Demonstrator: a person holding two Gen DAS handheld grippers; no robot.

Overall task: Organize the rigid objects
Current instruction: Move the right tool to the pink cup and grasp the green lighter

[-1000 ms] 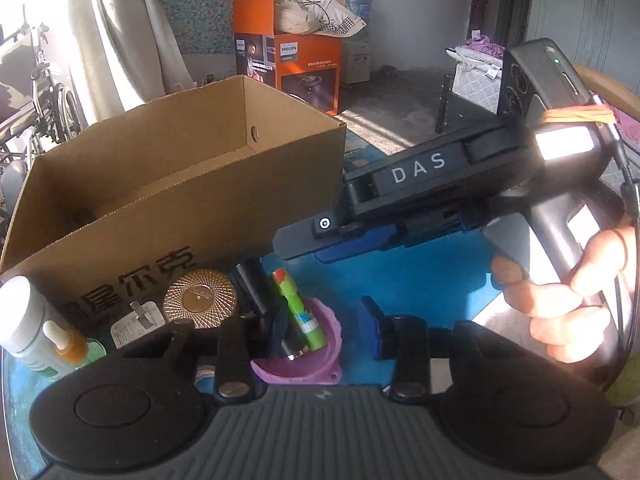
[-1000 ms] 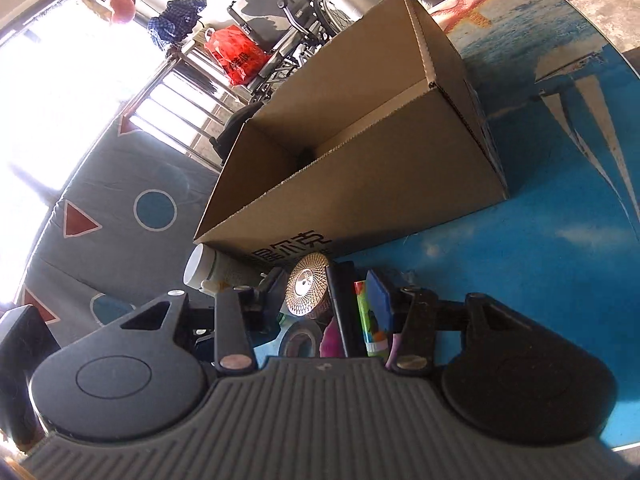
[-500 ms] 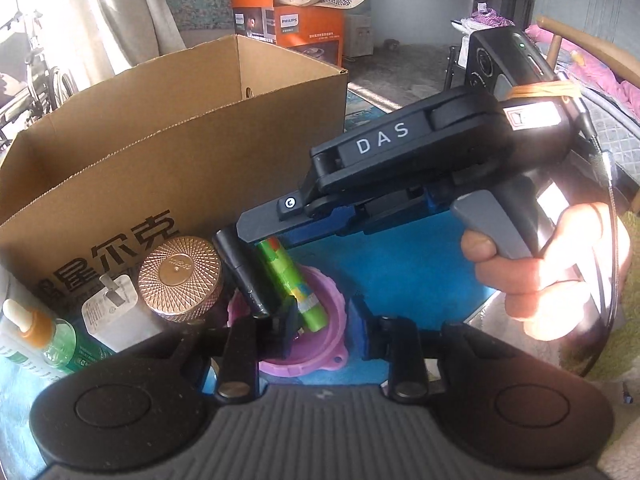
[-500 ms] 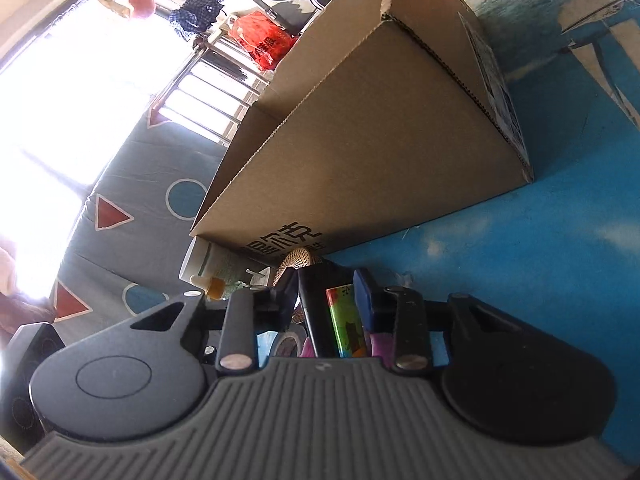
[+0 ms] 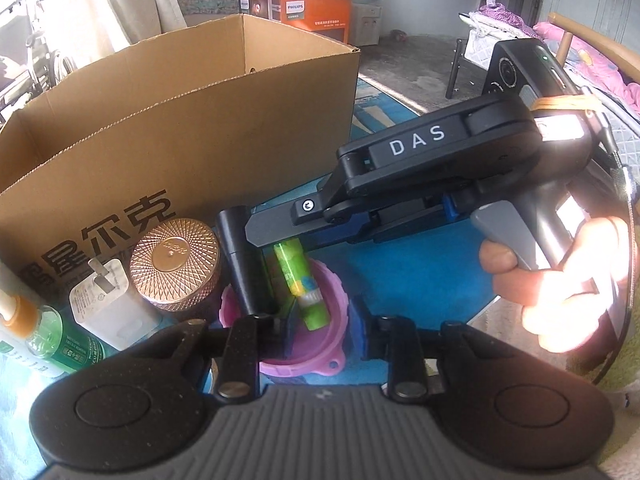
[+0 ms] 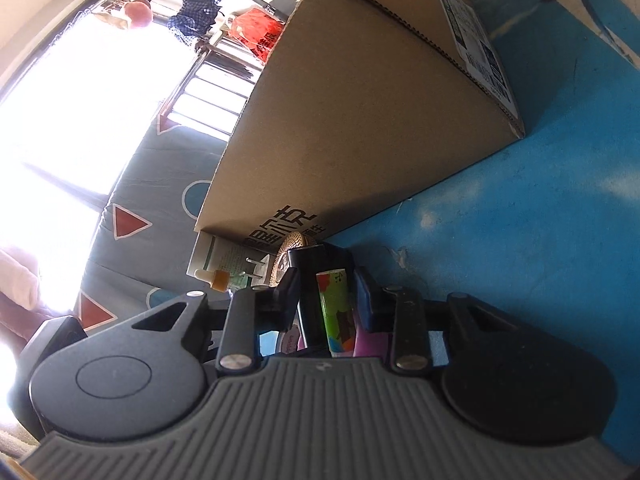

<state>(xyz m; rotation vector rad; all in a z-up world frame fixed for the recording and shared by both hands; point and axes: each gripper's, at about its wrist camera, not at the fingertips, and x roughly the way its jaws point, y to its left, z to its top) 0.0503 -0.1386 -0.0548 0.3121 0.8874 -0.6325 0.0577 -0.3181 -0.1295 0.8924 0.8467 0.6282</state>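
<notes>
Left gripper: jaws spread, hovering over pink dish, holding nothing.
Right gripper: straddles black tube and green glue stick; contact not resolvable.
Advice: centre on one item, close squarely, lift clear, carry to cardboard box.

Right gripper: fingers a narrow gap apart, reaching in from the right in the left wrist view, tilted down toward the table; whether they press on anything cannot be told.
Right hand: wrapped around the pistol-style handle, index finger lying on the grey trigger.
Left gripper: low, jaws parted, gripping nothing.
</notes>
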